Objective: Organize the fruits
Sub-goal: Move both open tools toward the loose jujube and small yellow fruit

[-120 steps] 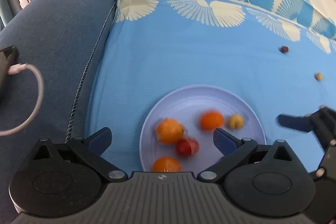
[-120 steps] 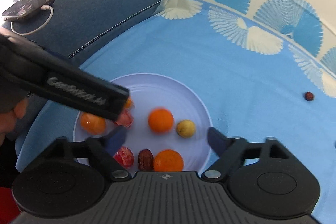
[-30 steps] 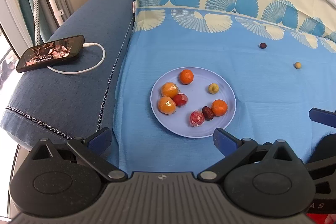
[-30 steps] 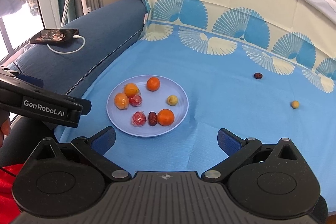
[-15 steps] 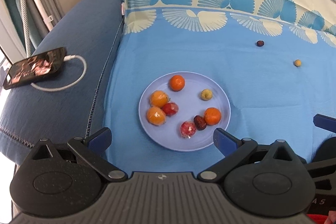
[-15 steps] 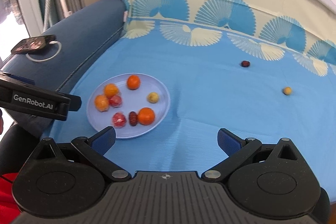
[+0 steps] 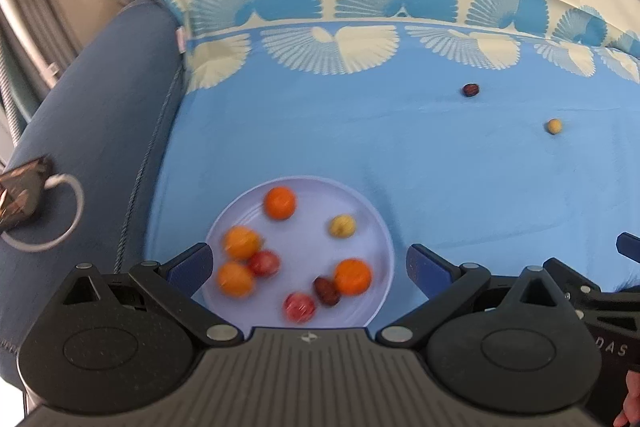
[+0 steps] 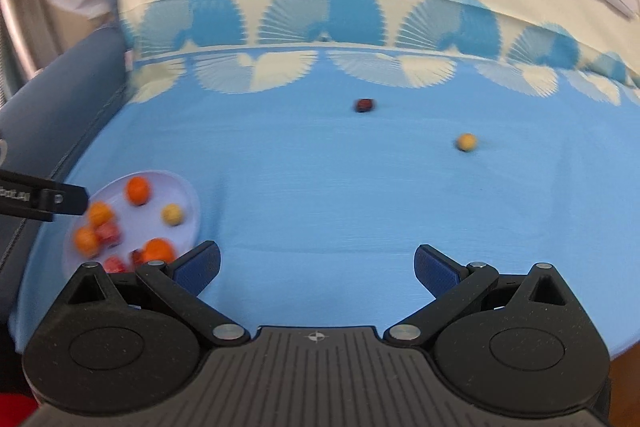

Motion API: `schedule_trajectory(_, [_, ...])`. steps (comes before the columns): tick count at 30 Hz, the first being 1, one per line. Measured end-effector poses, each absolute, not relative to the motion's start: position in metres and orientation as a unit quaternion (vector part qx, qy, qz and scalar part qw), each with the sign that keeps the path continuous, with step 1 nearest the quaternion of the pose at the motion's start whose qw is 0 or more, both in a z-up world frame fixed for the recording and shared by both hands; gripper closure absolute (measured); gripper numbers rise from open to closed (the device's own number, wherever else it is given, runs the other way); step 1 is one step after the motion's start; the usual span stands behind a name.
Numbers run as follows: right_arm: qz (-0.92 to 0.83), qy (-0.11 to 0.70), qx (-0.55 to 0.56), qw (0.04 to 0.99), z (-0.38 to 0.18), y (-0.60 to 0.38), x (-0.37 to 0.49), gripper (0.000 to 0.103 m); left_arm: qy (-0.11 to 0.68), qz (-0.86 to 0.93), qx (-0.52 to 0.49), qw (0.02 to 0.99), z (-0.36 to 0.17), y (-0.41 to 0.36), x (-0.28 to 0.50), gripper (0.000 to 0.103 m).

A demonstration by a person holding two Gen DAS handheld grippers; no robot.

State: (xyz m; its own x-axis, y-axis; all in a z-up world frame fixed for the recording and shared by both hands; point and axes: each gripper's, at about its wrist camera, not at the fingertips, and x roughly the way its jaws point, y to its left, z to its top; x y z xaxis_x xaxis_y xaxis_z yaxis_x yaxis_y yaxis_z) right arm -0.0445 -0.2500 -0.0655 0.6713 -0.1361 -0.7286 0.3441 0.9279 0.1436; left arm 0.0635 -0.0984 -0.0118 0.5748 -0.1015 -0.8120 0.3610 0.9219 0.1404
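A pale lilac plate (image 7: 372, 223) (image 8: 188, 199) lies on the blue cloth and carries several fruits: oranges, red ones, a dark date and a small yellow one (image 7: 342, 226). Two fruits lie loose on the cloth far to the right: a dark red one (image 7: 471, 90) (image 8: 364, 104) and a small yellow one (image 7: 554, 126) (image 8: 466, 142). My left gripper (image 7: 308, 267) hangs open just above the plate's near side, empty. My right gripper (image 8: 316, 265) stands open and empty over bare cloth, right of the plate and well short of the loose fruits.
A blue sofa arm (image 7: 100, 131) runs along the left, with a phone (image 7: 20, 187) and white cable (image 7: 60, 227) on it. The cloth's cream, fan-patterned border (image 7: 320, 7) rises at the back. The other gripper's body (image 7: 600, 307) shows at the right edge.
Both grippers have pulled back from the plate, then moved forward. My left one has dropped closer over the plate; my right one has swung right, bringing the loose fruits toward centre. Both stayed open.
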Motion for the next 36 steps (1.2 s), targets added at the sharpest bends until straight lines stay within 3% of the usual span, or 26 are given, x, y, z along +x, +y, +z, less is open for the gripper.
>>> schedule_trajectory(23, [-0.273,0.346,0.154,0.884,-0.128,-0.372,0.017,0.001,0.424,-0.178,0.173,0.871,-0.056,-0.245,0.166,0.0])
schedule_trajectory(36, [-0.324,0.318,0.162,0.876,-0.174,-0.427,0.077,0.001,0.411,-0.247,0.192,0.857,-0.107,-0.339,0.235,0.0])
